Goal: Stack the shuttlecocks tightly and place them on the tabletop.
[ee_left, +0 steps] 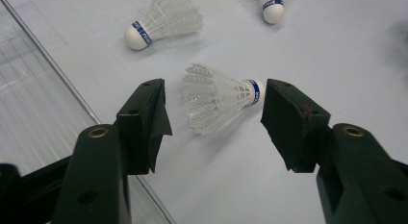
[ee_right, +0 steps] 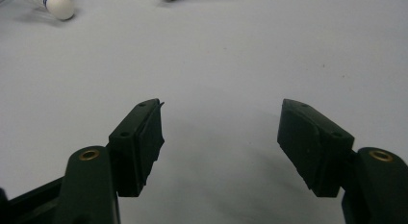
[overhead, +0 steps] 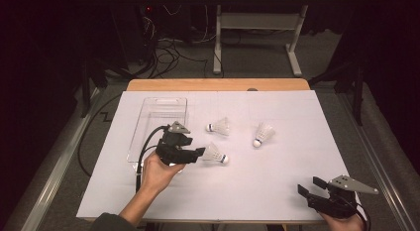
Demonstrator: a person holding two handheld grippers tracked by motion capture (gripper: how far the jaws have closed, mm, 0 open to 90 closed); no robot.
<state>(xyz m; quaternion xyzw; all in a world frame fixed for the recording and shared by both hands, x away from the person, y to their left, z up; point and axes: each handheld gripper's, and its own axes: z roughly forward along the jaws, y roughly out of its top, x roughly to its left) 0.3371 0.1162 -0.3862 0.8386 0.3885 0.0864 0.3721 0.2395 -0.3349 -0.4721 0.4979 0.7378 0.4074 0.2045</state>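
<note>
Three white shuttlecocks lie on the white table sheet (overhead: 277, 191). The nearest shuttlecock (overhead: 215, 154) (ee_left: 219, 98) lies on its side between the wide-apart jaws of my left gripper (overhead: 197, 152) (ee_left: 214, 120), which is open; the pads do not touch it. A second shuttlecock (overhead: 219, 126) (ee_left: 163, 22) lies just beyond, and a third shuttlecock (overhead: 263, 134) (ee_left: 273, 6) lies to the right. My right gripper (overhead: 311, 187) (ee_right: 220, 147) stands open and empty near the table's front right corner, over bare sheet.
A clear plastic tray (overhead: 159, 123) (ee_left: 33, 104) lies left of the left gripper, its long edge close beside the jaw. The wooden table edge (overhead: 218, 85) shows at the back. Cables and a desk frame (overhead: 257, 37) stand on the floor beyond.
</note>
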